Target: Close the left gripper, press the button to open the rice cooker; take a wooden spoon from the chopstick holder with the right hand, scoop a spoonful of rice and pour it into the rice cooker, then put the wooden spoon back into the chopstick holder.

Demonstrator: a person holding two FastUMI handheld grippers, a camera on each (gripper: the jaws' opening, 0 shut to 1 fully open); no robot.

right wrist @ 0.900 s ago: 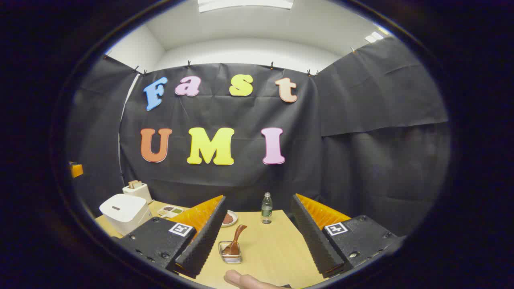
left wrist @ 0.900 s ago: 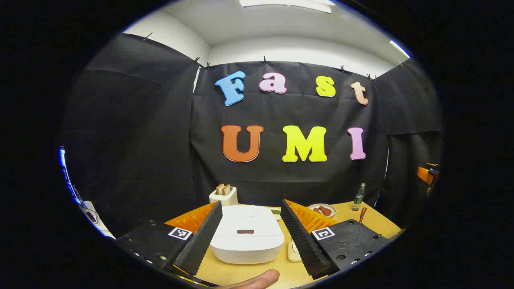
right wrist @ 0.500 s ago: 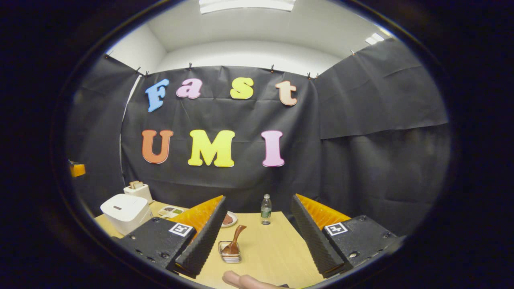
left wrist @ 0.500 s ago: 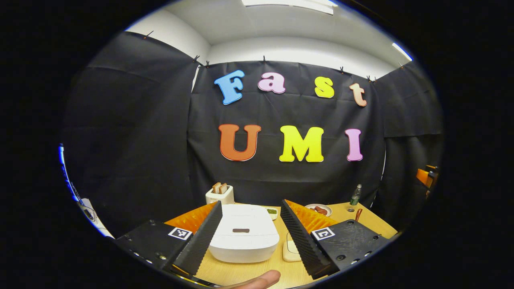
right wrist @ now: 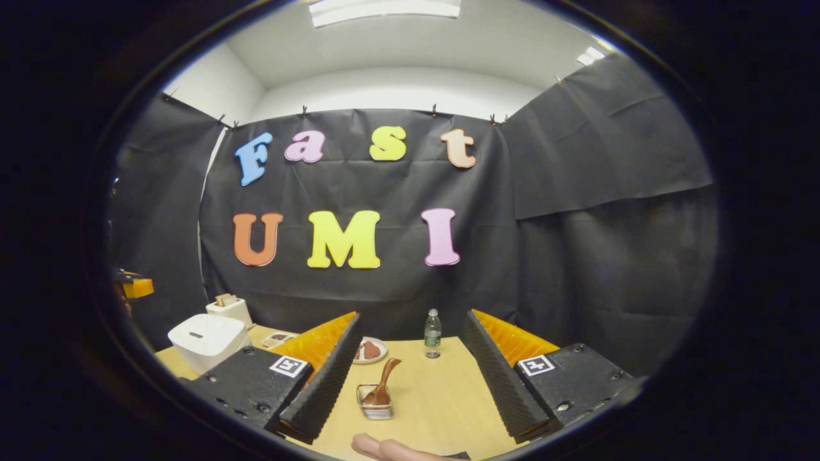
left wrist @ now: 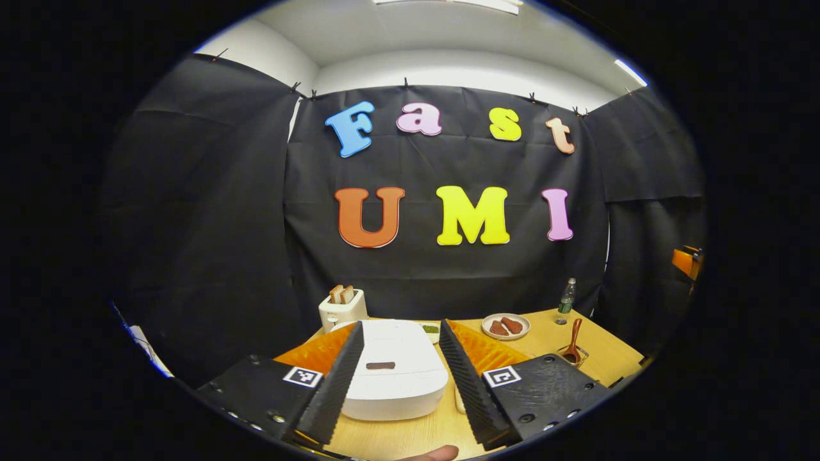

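Black cloth (right wrist: pixel 608 192) hangs on the walls; the ceiling (right wrist: pixel 397 45) is white with a lamp (right wrist: pixel 384 8); the surface (right wrist: pixel 442 403) is light wood.

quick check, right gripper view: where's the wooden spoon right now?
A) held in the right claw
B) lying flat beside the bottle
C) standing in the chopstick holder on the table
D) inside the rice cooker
C: the wooden spoon stands bowl-down in the chopstick holder on the table, ahead of the open right claw, whose fingers touch nothing; the rice cooker sits closed, off to the left.
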